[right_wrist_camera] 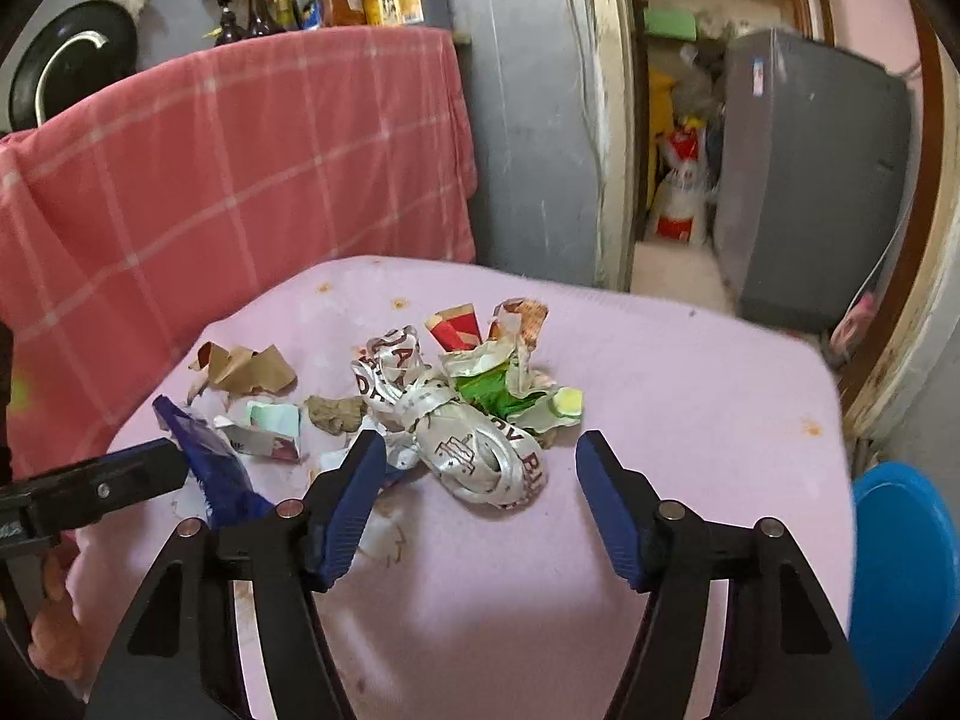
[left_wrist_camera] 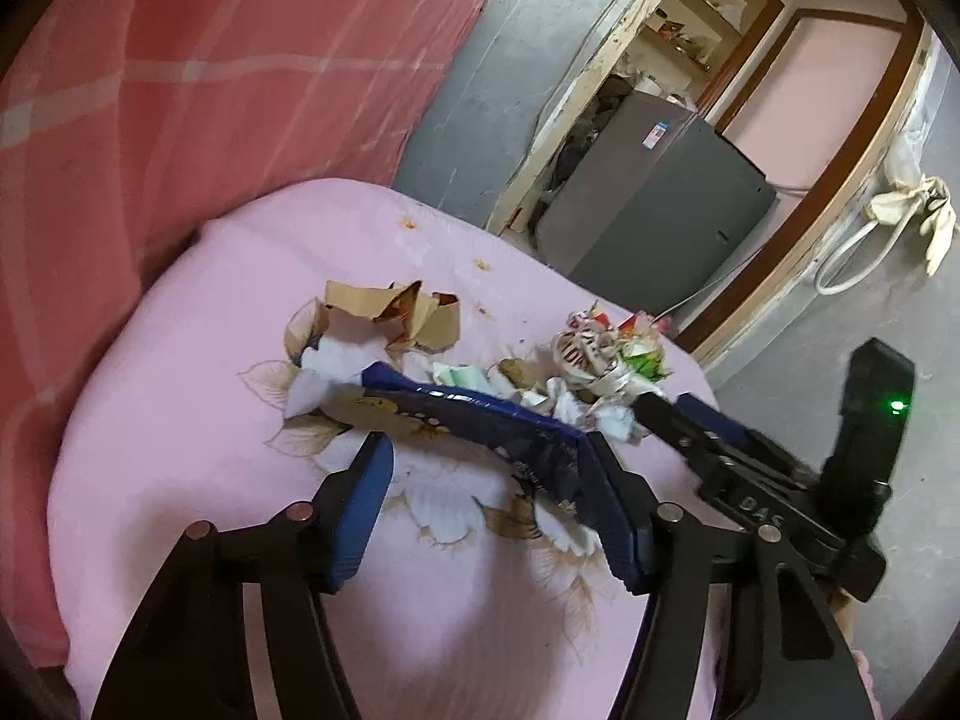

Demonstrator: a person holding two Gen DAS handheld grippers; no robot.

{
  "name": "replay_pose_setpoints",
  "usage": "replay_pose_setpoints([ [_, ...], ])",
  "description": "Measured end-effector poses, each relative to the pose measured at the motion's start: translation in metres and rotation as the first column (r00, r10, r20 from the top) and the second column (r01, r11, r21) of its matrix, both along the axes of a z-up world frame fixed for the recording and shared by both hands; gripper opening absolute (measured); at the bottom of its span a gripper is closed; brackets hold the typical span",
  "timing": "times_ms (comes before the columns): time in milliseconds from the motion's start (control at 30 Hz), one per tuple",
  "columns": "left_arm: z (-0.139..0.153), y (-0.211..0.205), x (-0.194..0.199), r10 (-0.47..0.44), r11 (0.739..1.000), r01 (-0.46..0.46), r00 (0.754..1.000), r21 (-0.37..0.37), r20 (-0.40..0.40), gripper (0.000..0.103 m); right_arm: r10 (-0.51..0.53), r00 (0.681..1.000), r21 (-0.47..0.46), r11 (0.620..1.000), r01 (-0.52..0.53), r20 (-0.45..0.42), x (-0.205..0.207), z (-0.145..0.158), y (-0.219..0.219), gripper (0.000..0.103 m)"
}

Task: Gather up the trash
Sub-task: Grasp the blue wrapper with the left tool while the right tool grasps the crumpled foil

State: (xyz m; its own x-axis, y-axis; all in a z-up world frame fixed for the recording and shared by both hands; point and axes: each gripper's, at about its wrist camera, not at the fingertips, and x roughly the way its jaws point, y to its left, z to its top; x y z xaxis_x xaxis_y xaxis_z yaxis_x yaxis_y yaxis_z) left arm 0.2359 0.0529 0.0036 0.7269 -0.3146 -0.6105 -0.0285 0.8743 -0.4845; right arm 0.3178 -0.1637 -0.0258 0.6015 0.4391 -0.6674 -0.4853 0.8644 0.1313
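Left fingers (left_wrist_camera: 480,450) half-open astride blue wrapper (left_wrist_camera: 480,414); right fingers (right_wrist_camera: 480,450) half-open, empty, beside it—pinch crumpled middles squarely.

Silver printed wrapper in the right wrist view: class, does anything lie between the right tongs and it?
No. The silver printed wrapper lies in the gap of the right tongs, pads not touching it. The blue wrapper lies off to one side.

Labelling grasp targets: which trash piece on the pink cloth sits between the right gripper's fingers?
The crumpled white wrapper with dark red lettering. It alone lies in the right gripper gap; the brown paper and blue wrapper lie off to the left.
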Motion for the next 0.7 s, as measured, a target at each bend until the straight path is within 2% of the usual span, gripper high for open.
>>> replay_pose_setpoints([
  [167, 0.009, 0.004, -0.002, 0.001, 0.999, -0.001, 1.0, -0.042, 0.018, 0.058, 0.019, 0.999, -0.009, 1.0, -0.02, -0.032, 0.004, -0.004, 0.004, 0.051],
  [267, 0.011, 0.004, 0.002, 0.021, 1.0, -0.021, 1.0, -0.021, -0.011, 0.058, 0.023, 0.999, -0.003, 1.0, -0.023, -0.044, 0.005, -0.005, 0.003, 0.05],
  [367, 0.004, 0.006, 0.009, 0.026, 0.997, -0.031, 0.998, -0.077, -0.059, 0.058, 0.028, 0.999, 0.001, 1.0, -0.028, -0.047, 0.005, -0.005, 0.002, 0.049],
  [467, 0.005, 0.012, 0.003, 0.028, 0.993, -0.035, 0.998, -0.113, -0.059, 0.058, 0.038, 0.998, 0.009, 0.999, -0.037, -0.049, 0.005, -0.005, 0.003, 0.049],
  [533, 0.007, 0.011, 0.001, 0.028, 0.994, -0.034, 0.998, -0.108, -0.062, 0.058, 0.041, 0.998, 0.003, 0.999, -0.041, -0.05, 0.006, -0.006, 0.005, 0.039],
  [567, 0.008, 0.011, 0.002, 0.026, 0.993, -0.033, 0.998, -0.117, -0.065, 0.058, 0.045, 0.997, 0.001, 0.999, -0.045, -0.055, 0.005, -0.006, 0.006, 0.028],
  [700, 0.013, 0.012, 0.002, 0.034, 0.986, -0.046, 0.997, -0.163, -0.073, 0.058, 0.054, 0.997, 0.001, 0.999, -0.054, -0.057, 0.002, -0.007, 0.006, 0.02],
])
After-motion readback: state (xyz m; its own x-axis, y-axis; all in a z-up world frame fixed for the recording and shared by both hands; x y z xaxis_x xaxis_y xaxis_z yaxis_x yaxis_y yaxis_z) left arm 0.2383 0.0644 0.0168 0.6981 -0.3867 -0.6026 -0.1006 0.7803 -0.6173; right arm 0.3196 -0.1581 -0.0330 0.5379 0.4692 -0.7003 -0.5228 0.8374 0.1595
